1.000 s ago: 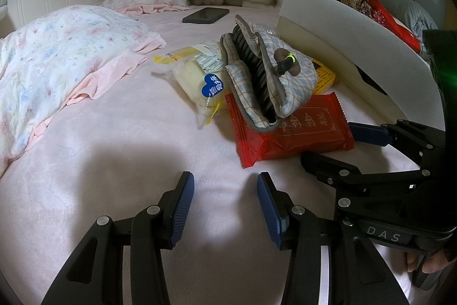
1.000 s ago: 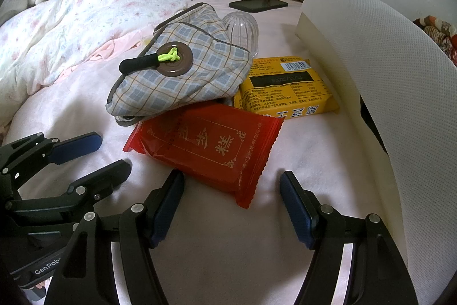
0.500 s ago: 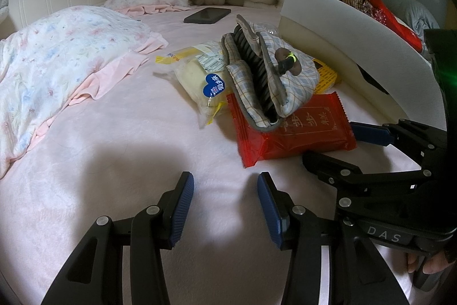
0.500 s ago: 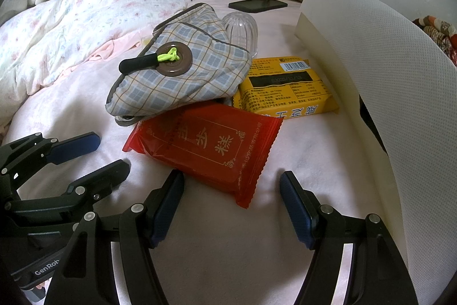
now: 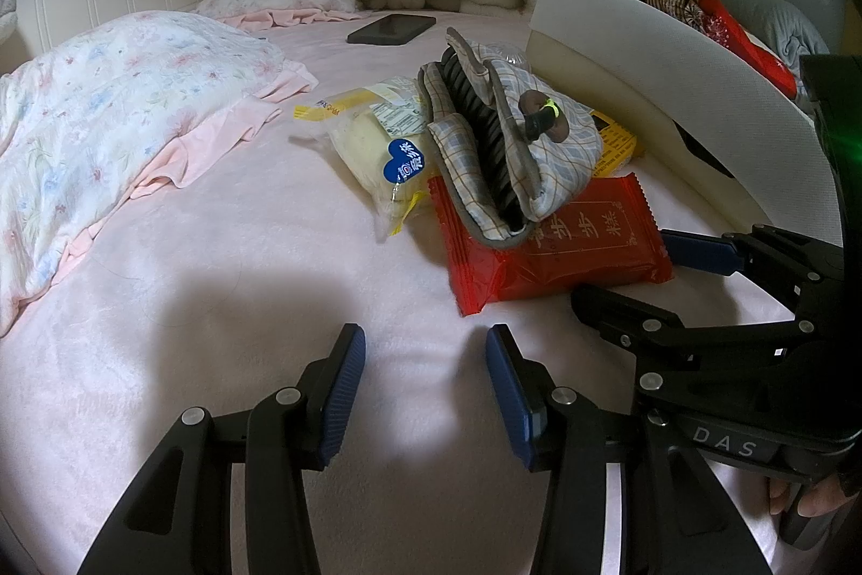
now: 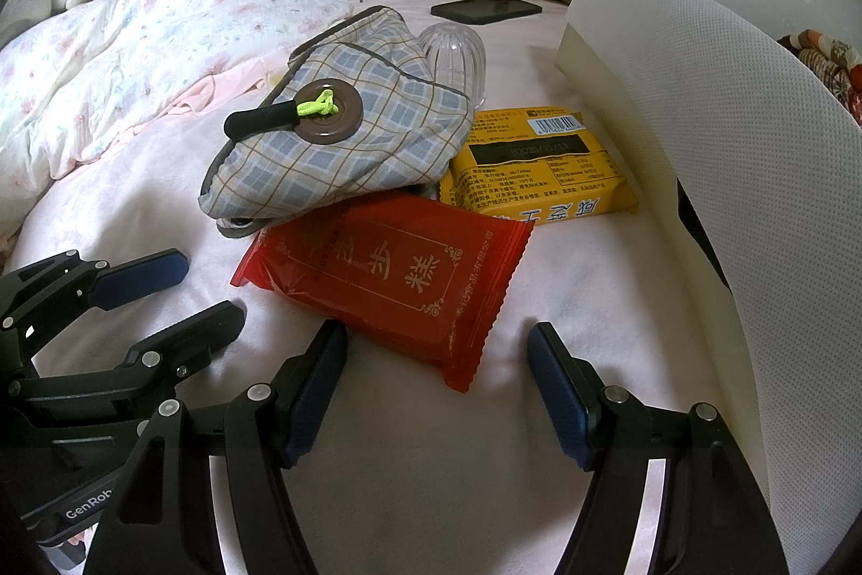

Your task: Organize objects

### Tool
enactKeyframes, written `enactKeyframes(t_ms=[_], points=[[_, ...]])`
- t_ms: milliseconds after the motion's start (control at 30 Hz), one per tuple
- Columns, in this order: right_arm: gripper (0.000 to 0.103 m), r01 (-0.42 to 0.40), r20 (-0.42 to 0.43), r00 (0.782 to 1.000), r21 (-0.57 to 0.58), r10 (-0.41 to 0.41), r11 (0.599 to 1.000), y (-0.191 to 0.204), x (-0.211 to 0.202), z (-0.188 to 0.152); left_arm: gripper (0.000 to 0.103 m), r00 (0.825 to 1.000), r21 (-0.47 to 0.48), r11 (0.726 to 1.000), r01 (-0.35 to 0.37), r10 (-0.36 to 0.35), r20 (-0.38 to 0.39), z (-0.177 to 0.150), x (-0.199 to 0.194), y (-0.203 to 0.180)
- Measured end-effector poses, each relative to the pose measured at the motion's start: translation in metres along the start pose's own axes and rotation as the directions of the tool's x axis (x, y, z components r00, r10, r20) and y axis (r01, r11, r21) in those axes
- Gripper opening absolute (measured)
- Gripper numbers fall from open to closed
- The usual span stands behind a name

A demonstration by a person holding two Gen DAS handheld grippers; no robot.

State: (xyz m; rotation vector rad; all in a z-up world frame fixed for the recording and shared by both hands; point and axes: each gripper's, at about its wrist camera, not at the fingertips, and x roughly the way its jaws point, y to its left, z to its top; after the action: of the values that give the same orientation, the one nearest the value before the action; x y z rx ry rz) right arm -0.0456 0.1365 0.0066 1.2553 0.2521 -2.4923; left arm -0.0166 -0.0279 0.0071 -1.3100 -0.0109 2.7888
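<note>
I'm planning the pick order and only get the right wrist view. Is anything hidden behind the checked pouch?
Observer: Yes. A bun packet lies against the pouch, on the side away from your camera.
Operator: Is the pouch closed?
Observer: No. Its mouth gapes, showing a black ribbed thing inside.

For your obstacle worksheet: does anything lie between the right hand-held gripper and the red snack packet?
Nothing visible does. The right hand-held gripper hovers open just before the red foil snack packet; only the packet's far end is pinned under the plaid fabric pouch.
</note>
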Motion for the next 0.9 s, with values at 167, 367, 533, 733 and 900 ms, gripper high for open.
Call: enactKeyframes(t_ms=[167,367,533,733,900], points=[[0.069,0.002,-0.001,1.0,-0.001,-0.002,1.0,0.0,0.0,0.0,0.045,1.0,0.0,1.0,0.0,0.0,0.0,0.0,0.0,0.0],[0.069,0.004,-0.008,1.0,0.0,-0.004,1.0,-0.004,-0.003,0.0,0.046,1.0,-0.02,1.0,-0.001,0.001,-0.002,0.0,0.0,0.0],[0.069,0.025,-0.031,0.999,-0.011,-0.025,1.0,-0.002,-0.002,0.006,0.048,1.0,-0.021,1.0,-0.004,0.004,-0.003,0.0,0.0,0.0],[0.063,0.065,-0.052,0.996,-0.025,-0.066,0.998,0.0,-0.004,0.013,0.049,0.999,0.004,0.999,-0.038,0.038,-0.008,0.001,-0.002,-0.006],[0.058,0.086,-0.042,0.995,-0.048,-0.089,0.995,0.003,-0.009,0.016,0.049,0.998,0.017,0.999,-0.046,0.047,-0.043,0.006,-0.006,-0.01]])
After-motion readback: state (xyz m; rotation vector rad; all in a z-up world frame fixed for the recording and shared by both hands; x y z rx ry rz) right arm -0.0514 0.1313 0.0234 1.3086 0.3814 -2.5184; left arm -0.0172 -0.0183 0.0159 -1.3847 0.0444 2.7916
